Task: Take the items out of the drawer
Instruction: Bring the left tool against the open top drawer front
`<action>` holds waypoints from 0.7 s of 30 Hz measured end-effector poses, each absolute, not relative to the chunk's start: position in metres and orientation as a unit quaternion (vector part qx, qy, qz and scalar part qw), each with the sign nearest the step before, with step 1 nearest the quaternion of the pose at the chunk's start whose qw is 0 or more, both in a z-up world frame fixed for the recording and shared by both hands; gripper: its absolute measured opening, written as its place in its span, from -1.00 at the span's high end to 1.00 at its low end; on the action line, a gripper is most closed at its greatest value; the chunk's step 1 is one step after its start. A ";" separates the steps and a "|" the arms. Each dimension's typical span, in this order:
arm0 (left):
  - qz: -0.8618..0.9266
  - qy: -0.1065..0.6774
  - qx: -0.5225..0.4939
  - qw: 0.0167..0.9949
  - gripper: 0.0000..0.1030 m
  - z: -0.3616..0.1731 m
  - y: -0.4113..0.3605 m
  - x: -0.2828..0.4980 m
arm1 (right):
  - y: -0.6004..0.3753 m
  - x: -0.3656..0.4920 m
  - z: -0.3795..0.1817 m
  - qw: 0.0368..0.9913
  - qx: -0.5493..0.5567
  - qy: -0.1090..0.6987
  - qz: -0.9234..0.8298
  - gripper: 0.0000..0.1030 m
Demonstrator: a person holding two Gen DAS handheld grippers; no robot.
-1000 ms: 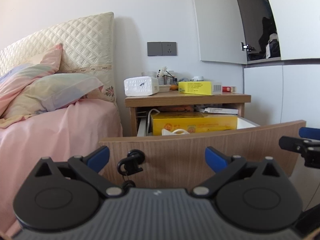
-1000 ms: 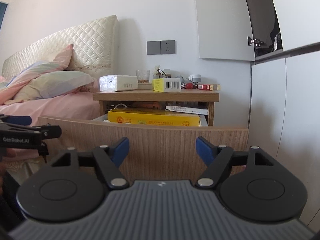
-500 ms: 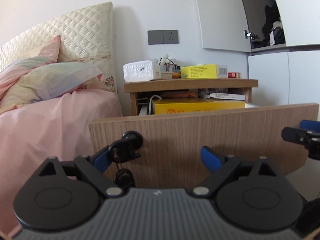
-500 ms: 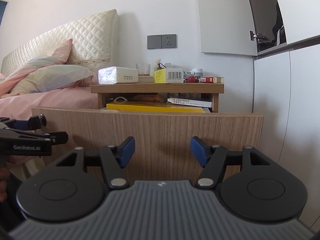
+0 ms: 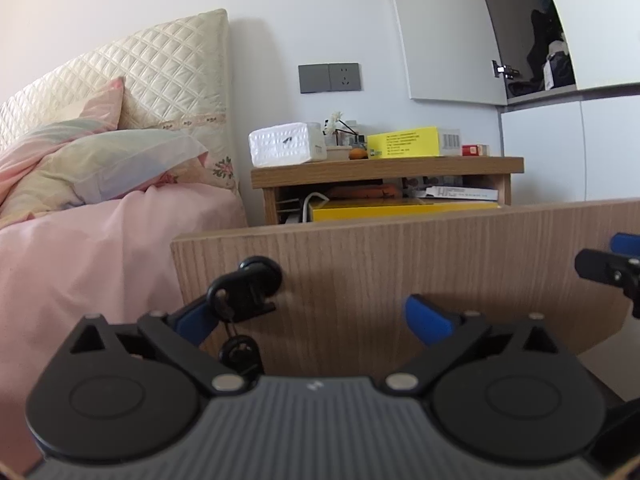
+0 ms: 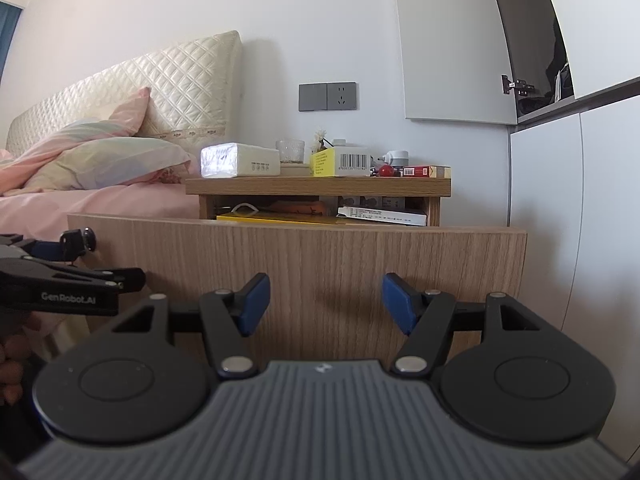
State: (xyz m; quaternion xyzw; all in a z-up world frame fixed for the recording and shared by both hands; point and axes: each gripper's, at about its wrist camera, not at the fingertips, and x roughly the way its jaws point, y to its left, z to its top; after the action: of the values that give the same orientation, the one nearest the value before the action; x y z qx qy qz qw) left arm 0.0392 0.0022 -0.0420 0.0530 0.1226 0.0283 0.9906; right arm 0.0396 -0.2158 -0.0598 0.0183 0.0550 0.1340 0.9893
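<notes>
- The drawer (image 5: 400,264) of the bedside cabinet (image 6: 318,186) stands pulled out, its wooden front close before both cameras; I judge that the opening step is finished or nearly so, and nothing is taken out yet.
- The left gripper (image 5: 310,322) has its fingers spread wide and empty; its left fingertip is right beside the black key (image 5: 244,286) in the drawer front, but I cannot tell if they touch.
- The right gripper (image 6: 323,300) also has its fingers spread, with nothing between them, in front of the middle of the drawer front.
- The items lie inside the drawer: a yellow box (image 5: 400,211) and a white booklet (image 6: 382,216) show just above the front's edge.
- The next move calls for lifting a gripper over the front edge and coming down on one item.
- The front hides most of the contents, and the small things on the cabinet's top surface are hard to make out.
</notes>
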 end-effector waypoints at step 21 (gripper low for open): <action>0.030 0.119 0.051 0.991 -0.99 -0.041 0.001 0.086 | -0.220 0.093 -0.055 0.986 0.059 0.066 0.140 -0.29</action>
State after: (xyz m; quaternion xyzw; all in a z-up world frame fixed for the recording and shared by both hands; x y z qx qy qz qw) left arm 0.0855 0.0011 -0.0412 0.0507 0.1192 0.0297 0.9911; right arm 0.0927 -0.2199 -0.0551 0.0594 0.0658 0.1404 0.9861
